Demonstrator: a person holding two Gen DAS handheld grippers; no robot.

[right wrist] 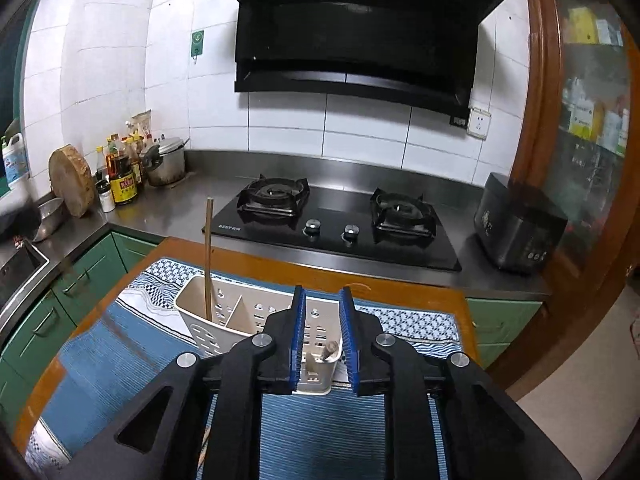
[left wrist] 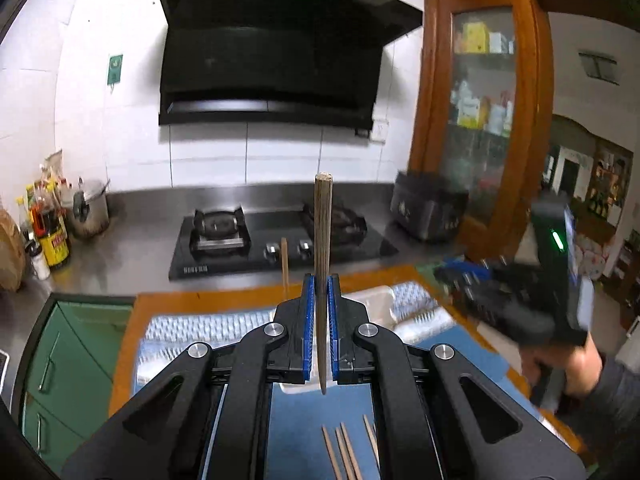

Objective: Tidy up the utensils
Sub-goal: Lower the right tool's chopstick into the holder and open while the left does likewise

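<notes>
Left gripper (left wrist: 320, 292) clamps a chopstick (left wrist: 322, 240) upright, ready to drop in; right gripper (right wrist: 322, 320), jaws parted and empty, hovers over the holder (right wrist: 200, 300), where another chopstick (right wrist: 208, 256) stands.

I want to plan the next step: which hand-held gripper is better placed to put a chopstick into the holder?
Probably left. The left hand-held gripper already clamps an upright chopstick; the right hand-held gripper is open and empty above the white holder.

A black gas hob (right wrist: 336, 224) sits under a range hood (right wrist: 360, 32), sauce bottles (right wrist: 122, 178) at left.
</notes>
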